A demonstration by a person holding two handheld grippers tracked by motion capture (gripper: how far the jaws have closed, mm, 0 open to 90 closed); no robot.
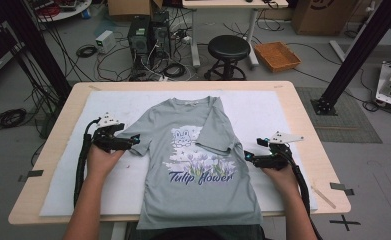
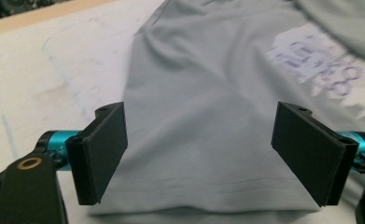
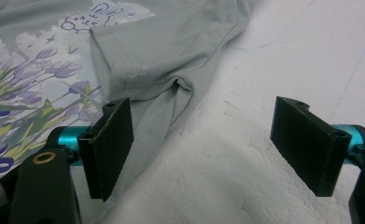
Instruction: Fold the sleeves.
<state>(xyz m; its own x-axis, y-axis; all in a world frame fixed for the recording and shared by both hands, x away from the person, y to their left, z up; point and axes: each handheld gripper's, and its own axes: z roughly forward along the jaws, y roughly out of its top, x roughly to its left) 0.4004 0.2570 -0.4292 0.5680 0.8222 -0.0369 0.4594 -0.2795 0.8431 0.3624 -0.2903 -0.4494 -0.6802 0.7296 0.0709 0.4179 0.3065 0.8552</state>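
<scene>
The person's forearms come in from six o'clock in the high view, each hand carrying a gripper. The left gripper (image 1: 133,141) sits at nine o'clock of the grey T-shirt (image 1: 193,185), right at the end of the left sleeve (image 2: 203,154); in the left gripper view its jaws stand wide apart, released, with the sleeve hem lying flat between them. The right gripper (image 1: 248,157) is at three o'clock of the shirt, just beside its side seam, jaws likewise spread and holding nothing, over the white padded mat (image 3: 245,177). The shirt lies face up in the middle of the mat on the wooden table (image 1: 303,115), its right sleeve (image 3: 143,60) folded inward across the chest print, its bottom hem hanging over the table's six o'clock edge.
</scene>
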